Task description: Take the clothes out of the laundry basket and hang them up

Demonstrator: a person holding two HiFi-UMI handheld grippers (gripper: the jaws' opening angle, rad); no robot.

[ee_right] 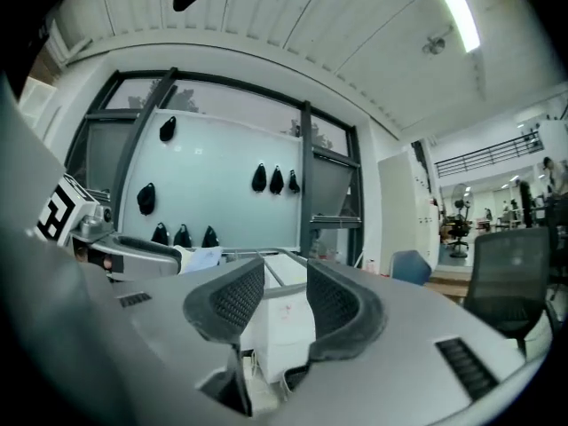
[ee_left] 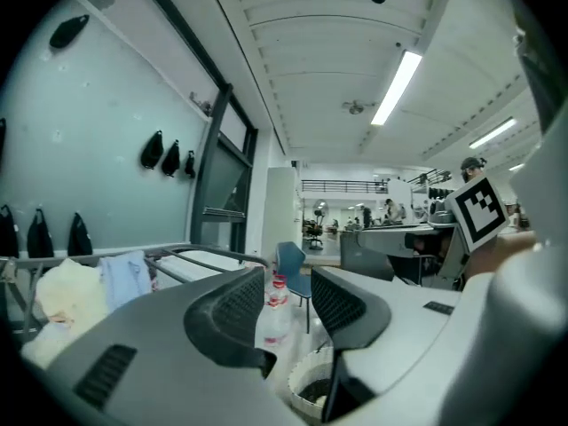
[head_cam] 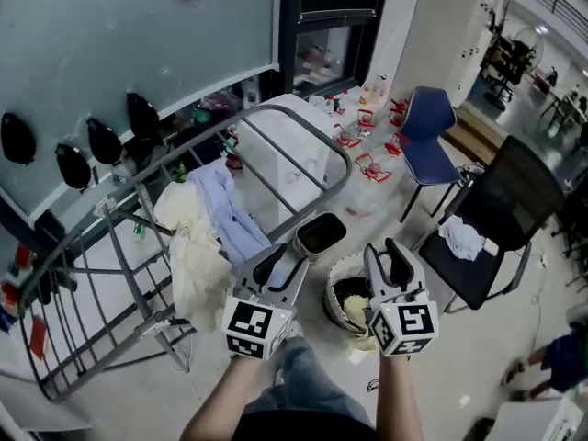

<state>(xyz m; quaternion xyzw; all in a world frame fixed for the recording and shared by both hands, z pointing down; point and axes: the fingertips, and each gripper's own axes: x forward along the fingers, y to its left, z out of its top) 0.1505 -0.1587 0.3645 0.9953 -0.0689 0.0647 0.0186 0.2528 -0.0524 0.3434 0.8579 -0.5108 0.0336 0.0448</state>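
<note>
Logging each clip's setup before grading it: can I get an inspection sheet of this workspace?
Surface: pale floor; no table in view.
Job's things: white laundry basket on the floor with a cream cloth inside; drying rack carrying a cream garment and a light blue shirt.
Clutter: bottles on the floor; blue chair; black office chair with a white cloth on its seat.
Grippers: left gripper and right gripper both have fingers apart, nothing between them.
Cables: nothing seen.
Surroundings: glass wall with dark objects hanging on it; open hall beyond.
</note>
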